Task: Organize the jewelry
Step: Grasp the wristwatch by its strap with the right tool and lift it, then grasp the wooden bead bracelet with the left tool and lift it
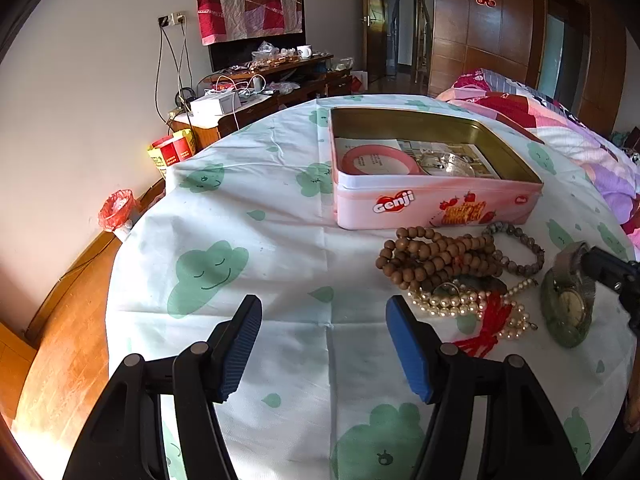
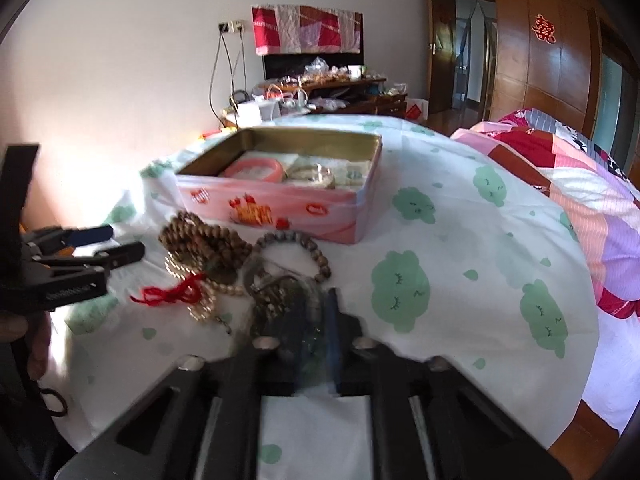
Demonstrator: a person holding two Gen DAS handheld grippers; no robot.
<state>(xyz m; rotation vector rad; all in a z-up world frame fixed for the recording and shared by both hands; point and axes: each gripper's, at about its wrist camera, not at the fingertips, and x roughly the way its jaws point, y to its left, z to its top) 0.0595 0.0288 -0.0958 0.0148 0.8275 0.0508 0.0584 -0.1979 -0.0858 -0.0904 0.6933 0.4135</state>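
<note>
Two grippers show over a round worktop [image 1: 280, 320] draped in a cloud-print cloth. At the lower left of the left wrist view, the left gripper [image 1: 324, 344] hangs above bare cloth with its blue pads spread wide and nothing between them. Up and to its right stands the open pink tin [image 1: 436, 204], already holding a pink bangle [image 1: 380, 160] and a clear bangle [image 1: 452, 162]. Just in front of the tin lies the loose heap: a wooden bead strand [image 1: 436, 256], a grey bead bracelet [image 1: 520, 248] looped at its right, a pearl strand [image 1: 464, 304] with a red tassel [image 1: 486, 328] below them. At the far right edge sits a green bangle with a watch [image 1: 568, 308] in it, and the right gripper [image 1: 592, 262] has its tip on that pair.

In the right wrist view the right gripper [image 2: 316, 320] has its fingers drawn nearly together, pinching that dark watch and bangle cluster low in the middle of the frame; the blur hides exactly which part the pads press. The right hand is plainly the nearer one to it. From that grip the tin [image 2: 280, 208] lies up and slightly left, past the beads, its long side running across the frame, so the coming move looks like a lift and carry over the heap into the tin
</note>
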